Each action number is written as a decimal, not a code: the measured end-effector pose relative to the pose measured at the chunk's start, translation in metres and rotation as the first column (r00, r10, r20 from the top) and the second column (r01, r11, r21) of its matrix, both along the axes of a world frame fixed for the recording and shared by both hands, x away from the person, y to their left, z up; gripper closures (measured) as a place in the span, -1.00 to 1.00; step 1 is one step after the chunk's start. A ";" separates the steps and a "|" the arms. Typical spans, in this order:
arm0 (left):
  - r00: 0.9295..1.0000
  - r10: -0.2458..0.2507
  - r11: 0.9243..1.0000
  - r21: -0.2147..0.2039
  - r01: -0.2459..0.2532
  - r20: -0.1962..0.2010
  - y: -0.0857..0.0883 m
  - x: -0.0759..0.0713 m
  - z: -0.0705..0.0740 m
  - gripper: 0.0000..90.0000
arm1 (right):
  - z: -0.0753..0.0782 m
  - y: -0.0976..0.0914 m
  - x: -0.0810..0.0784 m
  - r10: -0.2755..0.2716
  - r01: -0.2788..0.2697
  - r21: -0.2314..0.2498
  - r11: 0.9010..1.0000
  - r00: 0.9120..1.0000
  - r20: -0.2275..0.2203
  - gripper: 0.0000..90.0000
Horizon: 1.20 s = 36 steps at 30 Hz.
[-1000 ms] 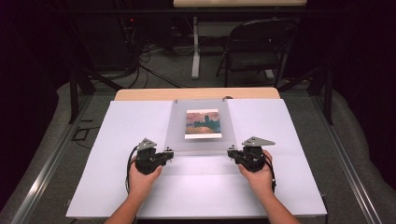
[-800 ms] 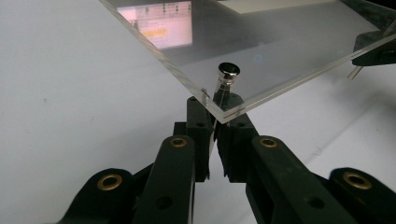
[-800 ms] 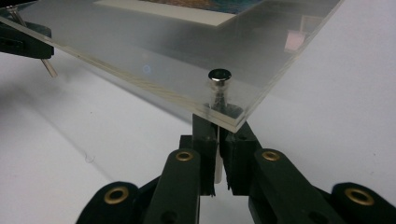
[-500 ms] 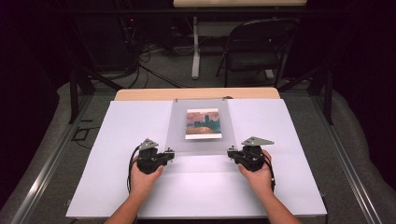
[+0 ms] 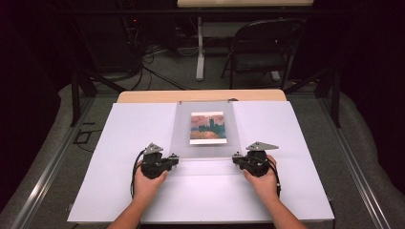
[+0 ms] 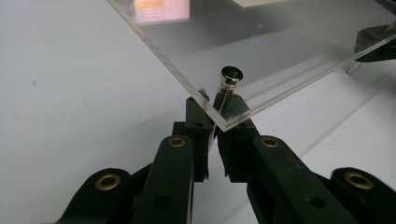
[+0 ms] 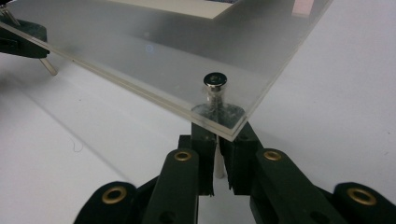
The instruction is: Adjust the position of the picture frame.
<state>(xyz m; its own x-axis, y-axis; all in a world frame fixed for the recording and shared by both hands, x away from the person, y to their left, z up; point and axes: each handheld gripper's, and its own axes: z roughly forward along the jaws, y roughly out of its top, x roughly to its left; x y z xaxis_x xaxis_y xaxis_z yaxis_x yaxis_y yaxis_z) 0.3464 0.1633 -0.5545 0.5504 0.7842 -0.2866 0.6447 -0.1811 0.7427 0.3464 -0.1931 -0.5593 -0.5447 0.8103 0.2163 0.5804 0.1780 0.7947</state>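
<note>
Clear acrylic sheet (image 5: 206,130): a square, rigid, transparent plate with polished, faintly greenish cut edges and sharp corners. In both gripper views its near edge is seen raised off the table, with shadow beneath it. A small picture (image 5: 207,127) in reds, oranges and teal is seen through it, ahead of both grippers.

Metal standoff pins: one short, round-headed, polished pin (image 6: 229,81) passes through the near left corner, directly ahead of the left gripper (image 6: 214,122); a matching pin (image 7: 214,91) passes through the near right corner, ahead of the right gripper (image 7: 218,140).

Left gripper: black, matt jaws with brass-coloured rivets, pressed together on the pin shaft just under the sheet's corner. Right gripper: same make, jaws pinched on its pin's shaft below the corner. The two grippers are held at opposite near corners, facing inward, well apart.

Table cover (image 5: 119,157): smooth, white, matt sheeting, under both grippers; a wooden tabletop edge (image 5: 143,97) is seen beyond it.

Compared with the earlier frames, both hands and the sheet are found in nearly the same places.
</note>
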 end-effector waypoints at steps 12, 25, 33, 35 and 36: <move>1.000 0.009 1.000 -0.012 -0.009 0.008 0.000 -0.001 -0.002 0.83 | -0.003 -0.001 -0.001 -0.010 0.010 0.015 1.000 1.000 0.008 0.85; 0.999 0.031 0.999 -0.036 -0.029 0.039 -0.001 -0.007 -0.004 0.29 | -0.002 -0.003 -0.006 -0.019 0.019 0.037 0.999 1.000 0.002 0.15; 0.994 0.043 0.999 -0.011 -0.042 0.097 0.001 -0.011 -0.004 -0.17 | 0.001 -0.002 -0.012 -0.029 0.030 -0.030 0.999 0.999 0.027 -0.17; 0.994 0.047 0.999 -0.011 -0.046 0.103 0.001 -0.012 -0.003 -0.21 | 0.002 -0.002 -0.014 -0.026 0.027 -0.035 0.999 0.999 0.027 -0.19; 0.994 0.049 0.999 -0.005 -0.049 0.101 0.001 -0.014 -0.003 -0.22 | 0.003 -0.002 -0.015 -0.025 0.026 -0.040 0.999 0.999 0.028 -0.20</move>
